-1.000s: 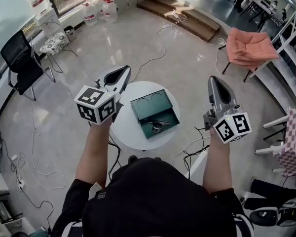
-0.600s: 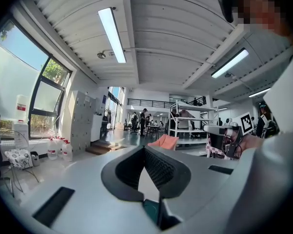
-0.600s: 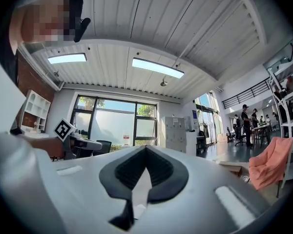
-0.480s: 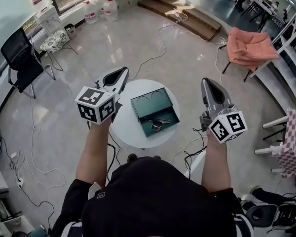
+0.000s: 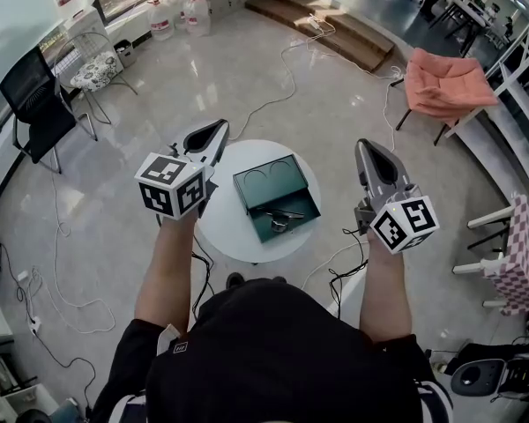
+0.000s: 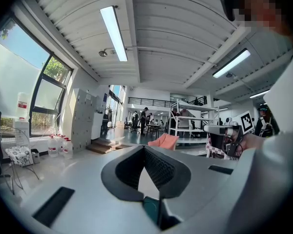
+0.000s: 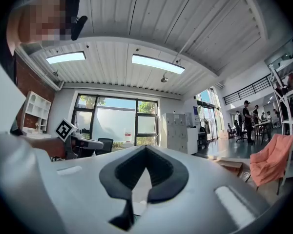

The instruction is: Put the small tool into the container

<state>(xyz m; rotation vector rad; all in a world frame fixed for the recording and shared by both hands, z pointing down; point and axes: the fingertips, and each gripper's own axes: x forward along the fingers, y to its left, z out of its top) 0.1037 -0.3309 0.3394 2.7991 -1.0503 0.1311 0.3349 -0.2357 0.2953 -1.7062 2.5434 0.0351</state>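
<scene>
— Right gripper (image 5: 365,148) has edged inward; where's the tool (image 5: 282,219)?
— In the container (image 5: 269,181) on the table (image 5: 238,236), between both grippers, touching neither. Left gripper (image 5: 219,129) and right are clenched, empty.

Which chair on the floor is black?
The black chair stands at the far left; the salmon chair is at upper right, the wire chair is white.

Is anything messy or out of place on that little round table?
Nothing stands out. The green box sits flat on the table, a small metal tool lying inside. Loose cables trail over the floor.
</scene>
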